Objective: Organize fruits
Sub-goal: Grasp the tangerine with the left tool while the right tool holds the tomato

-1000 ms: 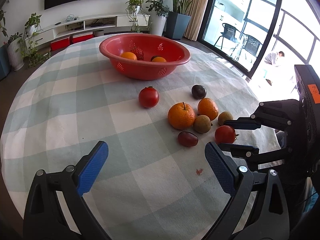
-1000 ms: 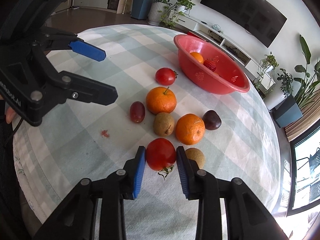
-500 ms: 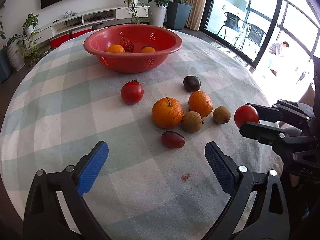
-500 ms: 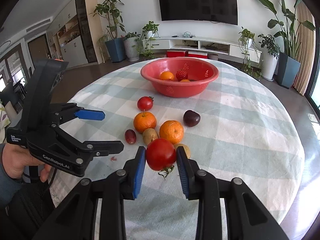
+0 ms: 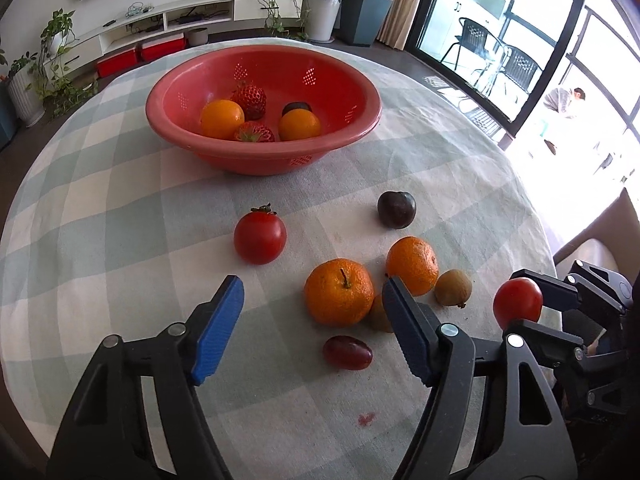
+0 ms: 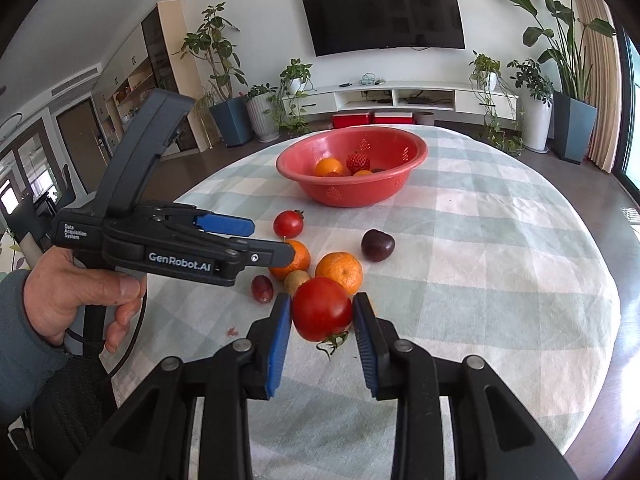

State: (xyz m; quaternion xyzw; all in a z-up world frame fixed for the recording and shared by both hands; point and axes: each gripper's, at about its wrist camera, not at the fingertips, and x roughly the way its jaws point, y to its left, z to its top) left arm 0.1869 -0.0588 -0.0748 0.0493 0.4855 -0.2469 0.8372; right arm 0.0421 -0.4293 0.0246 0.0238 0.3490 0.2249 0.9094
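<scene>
Table: round (image 5: pixel 100 240), checked cloth, small red stain (image 5: pixel 366 419) near its front edge.
Bowl: red (image 5: pixel 264 160), toward far edge.
Right gripper (image 6: pixel 322 314): clamped on tomato (image 6: pixel 322 308), above table.
Left gripper (image 5: pixel 312 322): apart, jaws just closing, nothing gripped.
Room: TV (image 6: pixel 382 12), plants.

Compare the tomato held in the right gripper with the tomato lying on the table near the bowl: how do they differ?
The held tomato is off the table, clamped in the right gripper; the loose tomato rests on the checked cloth, untouched. The held tomato's green stem hangs downward; the loose tomato's stem points up. The loose tomato lies nearer the red bowl. Both are round, red and look whole.
</scene>
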